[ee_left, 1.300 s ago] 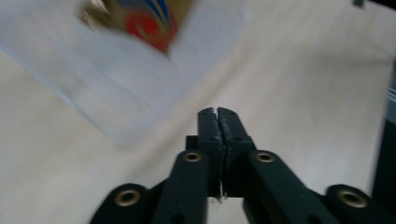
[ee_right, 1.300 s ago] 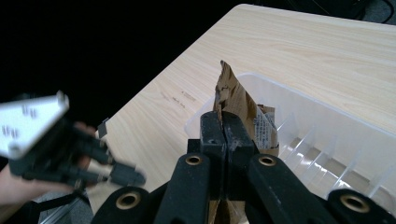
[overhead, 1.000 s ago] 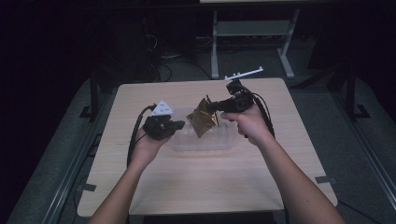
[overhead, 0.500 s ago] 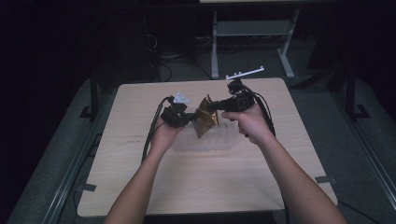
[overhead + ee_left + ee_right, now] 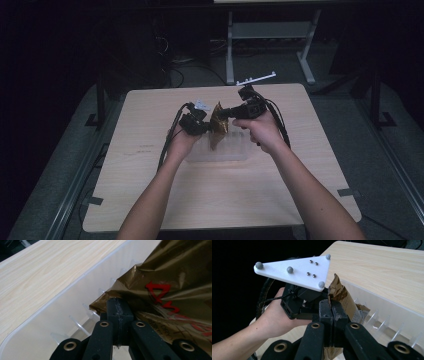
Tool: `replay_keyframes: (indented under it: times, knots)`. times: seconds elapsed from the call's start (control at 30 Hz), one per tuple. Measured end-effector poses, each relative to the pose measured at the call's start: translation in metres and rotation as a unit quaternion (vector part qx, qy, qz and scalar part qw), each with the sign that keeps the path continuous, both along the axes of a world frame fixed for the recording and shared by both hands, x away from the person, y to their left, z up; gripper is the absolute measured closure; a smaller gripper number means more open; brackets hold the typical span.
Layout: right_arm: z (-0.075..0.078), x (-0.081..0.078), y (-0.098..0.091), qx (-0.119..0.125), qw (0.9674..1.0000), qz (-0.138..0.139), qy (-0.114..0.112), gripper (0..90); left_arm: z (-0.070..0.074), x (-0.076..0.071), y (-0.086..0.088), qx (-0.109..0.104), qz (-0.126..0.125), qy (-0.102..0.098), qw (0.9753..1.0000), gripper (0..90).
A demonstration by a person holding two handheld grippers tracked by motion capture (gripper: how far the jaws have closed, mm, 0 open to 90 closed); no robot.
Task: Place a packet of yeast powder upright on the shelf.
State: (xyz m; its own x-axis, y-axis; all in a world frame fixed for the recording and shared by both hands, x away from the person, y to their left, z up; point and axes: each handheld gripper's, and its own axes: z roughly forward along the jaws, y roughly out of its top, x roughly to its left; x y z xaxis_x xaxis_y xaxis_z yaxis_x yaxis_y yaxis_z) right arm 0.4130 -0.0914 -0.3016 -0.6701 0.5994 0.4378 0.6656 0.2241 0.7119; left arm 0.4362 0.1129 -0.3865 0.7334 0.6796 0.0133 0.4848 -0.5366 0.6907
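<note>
**Two grippers pinch one gold bag over the tray**

Both sets of jaws are clenched on the same bag: the left gripper (image 5: pixel 196 123) bites a lower corner of the gold bag (image 5: pixel 172 287), the right gripper (image 5: pixel 231 112) its upper edge. The bag (image 5: pixel 218 121) hangs above the clear plastic tray (image 5: pixel 235 151), which sits mid-table (image 5: pixel 150 165). Pulling the hands apart could tear the thin film, or slip it from one pinch and drop it across the tray's dividers (image 5: pixel 75 322). A second ago the left gripper stood well apart from the bag; now it grips it, while the right has barely shifted.
</note>
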Motion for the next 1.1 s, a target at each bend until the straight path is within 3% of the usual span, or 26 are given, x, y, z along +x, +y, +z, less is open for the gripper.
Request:
replay_keyframes:
  times: [0.17,0.33,0.5,0.7,0.87,1.1]
  knots:
    - [-0.004,0.006,0.003,-0.003,1.0,-0.004,-0.001,88.3,0.008,-0.004,0.016,-0.02,0.004,-0.004,0.9998,89.6]
    - [-0.01,0.013,0.007,-0.006,1.0,-0.007,0.0,88.3,0.012,-0.012,0.03,-0.052,0.012,0.0,0.9986,88.7]
    - [-0.017,0.02,0.012,-0.014,0.9998,-0.013,0.001,88.2,0.017,-0.023,0.041,-0.061,0.0,0.007,0.9981,86.1]
    - [-0.023,0.026,0.014,-0.023,0.9996,-0.019,-0.003,86.5,0.019,-0.034,0.047,-0.057,-0.013,0.013,0.9982,80.7]
    - [-0.016,0.021,0.01,-0.021,0.9995,-0.013,-0.017,67.5,0.019,-0.042,0.05,-0.074,-0.02,0.023,0.9968,73.7]
    - [0.004,0.002,-0.006,-0.034,0.9981,0.003,-0.051,44.6,0.022,-0.058,0.056,-0.074,-0.033,0.03,0.9962,61.9]
